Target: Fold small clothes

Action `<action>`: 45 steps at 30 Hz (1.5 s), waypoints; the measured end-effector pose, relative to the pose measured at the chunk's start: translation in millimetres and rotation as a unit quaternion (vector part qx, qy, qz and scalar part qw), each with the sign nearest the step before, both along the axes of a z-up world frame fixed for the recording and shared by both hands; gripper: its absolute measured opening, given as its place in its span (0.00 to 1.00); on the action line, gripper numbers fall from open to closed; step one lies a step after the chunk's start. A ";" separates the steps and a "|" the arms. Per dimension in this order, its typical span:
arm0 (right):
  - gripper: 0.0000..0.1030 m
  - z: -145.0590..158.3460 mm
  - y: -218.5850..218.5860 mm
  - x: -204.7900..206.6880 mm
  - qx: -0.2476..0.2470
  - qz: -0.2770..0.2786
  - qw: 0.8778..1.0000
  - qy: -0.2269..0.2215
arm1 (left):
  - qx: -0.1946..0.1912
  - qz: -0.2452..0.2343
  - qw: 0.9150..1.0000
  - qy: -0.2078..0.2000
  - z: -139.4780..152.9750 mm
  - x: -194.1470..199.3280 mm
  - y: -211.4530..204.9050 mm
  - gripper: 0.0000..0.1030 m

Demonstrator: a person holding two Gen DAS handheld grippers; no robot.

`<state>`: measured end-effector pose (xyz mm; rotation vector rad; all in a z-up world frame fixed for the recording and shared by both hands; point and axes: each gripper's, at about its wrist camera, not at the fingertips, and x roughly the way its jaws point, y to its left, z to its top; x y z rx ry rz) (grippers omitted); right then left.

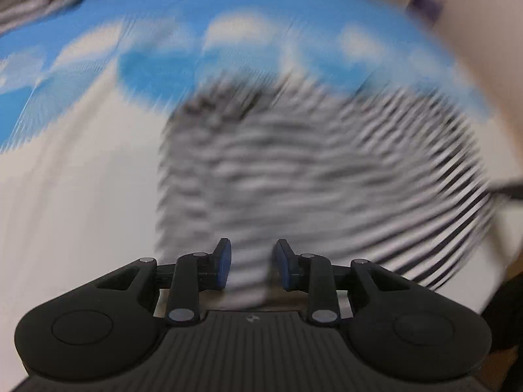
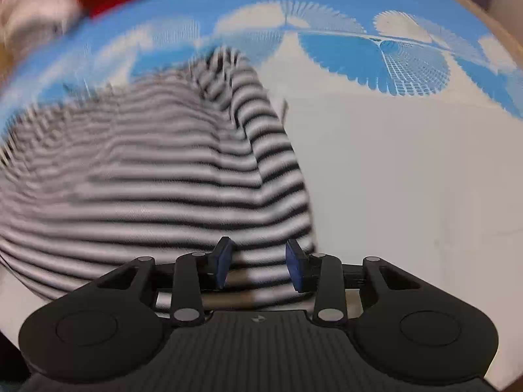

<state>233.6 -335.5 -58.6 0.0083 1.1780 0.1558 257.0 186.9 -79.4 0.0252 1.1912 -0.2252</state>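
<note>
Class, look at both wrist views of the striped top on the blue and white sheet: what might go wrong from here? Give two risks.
1. Both the left gripper and the right gripper have open jaws over the striped top; closing now may pinch too many layers.
2. The right edge of the top looks bunched, so a fold could set crooked.

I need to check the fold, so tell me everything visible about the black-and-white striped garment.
The black-and-white striped garment is soft knit-looking cloth with narrow horizontal stripes, lying rumpled on the blue-and-white patterned mat. A sleeve-like fold runs along its right edge. Its near edge lies between each gripper's open blue pads; contact is unclear. Motion blur hides finer detail.
</note>
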 end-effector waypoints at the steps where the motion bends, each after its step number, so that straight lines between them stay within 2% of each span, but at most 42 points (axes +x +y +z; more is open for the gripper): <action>1: 0.37 2.4 1.0 -1.0 -0.005 0.001 1.000 -0.008 | 0.022 0.004 0.999 0.025 -11.4 -2.2 3.8 0.33; 2: 0.37 6.1 -0.3 -2.0 0.000 -0.005 1.000 -0.016 | 0.022 0.005 0.999 0.034 -16.3 -4.7 10.2 0.36; 5: 0.37 14.9 -8.0 -7.1 0.014 -0.029 0.999 -0.027 | -0.012 0.038 0.999 0.024 -8.1 -10.4 28.2 0.35; 6: 0.37 15.0 -10.1 -9.1 0.011 -0.031 0.999 -0.026 | -0.009 0.044 0.999 0.024 -8.3 -12.9 31.7 0.35; 8: 0.37 7.6 -13.0 -11.0 -0.005 -0.030 1.000 -0.008 | 0.024 0.041 0.998 0.044 -17.5 -19.2 33.3 0.36; 9: 0.37 1.2 -14.5 -11.8 -0.018 -0.029 0.999 0.008 | 0.039 0.036 0.997 0.054 -22.6 -22.4 32.1 0.42; 11: 0.37 -9.2 -15.2 -14.8 -0.045 -0.028 0.998 0.035 | 0.051 0.032 0.997 0.040 -15.8 -27.4 27.6 0.41; 13: 0.37 -1.3 -15.2 -18.8 -0.053 -0.028 0.998 0.009 | 0.056 0.045 0.997 -0.002 5.2 -34.1 24.2 0.40; 15: 0.37 19.1 -16.9 -25.0 -0.043 -0.039 0.997 -0.047 | 0.050 0.064 0.994 -0.077 43.5 -46.3 22.6 0.41; 17: 0.37 44.2 -17.7 -35.1 -0.030 -0.055 0.992 -0.113 | 0.039 0.091 0.984 -0.149 81.7 -63.3 24.4 0.44; 19: 0.41 66.5 -16.4 -47.2 -0.012 -0.069 0.983 -0.168 | 0.012 0.106 0.974 -0.200 114.2 -80.7 31.0 0.46; 20: 0.43 75.0 -15.9 -52.3 0.000 -0.073 0.979 -0.188 | 0.000 0.112 0.967 -0.231 127.3 -94.1 34.4 0.50; 21: 0.46 82.8 -13.0 -60.6 0.014 -0.076 0.975 -0.207 | -0.004 0.118 0.960 -0.256 136.2 -104.6 35.3 0.56; 24: 0.51 92.2 1.6 -79.3 0.039 -0.070 0.969 -0.232 | -0.011 0.147 0.941 -0.306 141.9 -131.1 48.7 0.59; 25: 0.51 90.9 8.2 -83.8 0.040 -0.065 0.969 -0.235 | -0.014 0.163 0.936 -0.311 136.0 -138.3 53.7 0.59; 26: 0.51 89.5 16.5 -89.4 0.041 -0.057 0.969 -0.237 | -0.025 0.200 0.932 -0.301 126.5 -143.2 62.2 0.59; 27: 0.51 87.7 25.3 -93.7 0.041 -0.049 0.969 -0.237 | -0.038 0.221 0.935 -0.275 123.7 -141.4 69.8 0.59; 29: 0.51 83.6 40.8 -99.8 0.031 -0.033 0.971 -0.236 | -0.040 0.245 0.931 -0.269 121.7 -142.4 78.2 0.59; 32: 0.51 80.5 70.3 -107.5 0.010 -0.006 0.970 -0.241 | -0.023 0.261 0.922 -0.284 122.5 -144.3 87.4 0.59; 36: 0.51 76.0 114.2 -110.0 -0.018 0.040 0.967 -0.251 | -0.045 0.270 0.916 -0.294 132.4 -158.0 109.5 0.60; 39: 0.51 72.2 151.1 -112.4 -0.034 0.071 0.966 -0.246 | -0.036 0.269 0.915 -0.299 136.2 -161.7 120.0 0.60; 41: 0.50 68.9 182.2 -114.3 -0.028 0.102 0.966 -0.237 | -0.023 0.264 0.919 -0.294 133.0 -164.3 126.0 0.60; 42: 0.49 67.4 200.8 -115.8 -0.020 0.121 0.965 -0.232 | -0.017 0.259 0.920 -0.293 131.8 -165.4 128.8 0.60; 44: 0.37 65.6 234.8 -119.3 -0.004 0.152 0.962 -0.228 | -0.009 0.252 0.922 -0.293 128.0 -168.0 135.7 0.60; 45: 0.26 63.1 256.7 -120.7 0.005 0.171 0.959 -0.224 | -0.011 0.253 0.922 -0.292 126.2 -169.4 141.1 0.60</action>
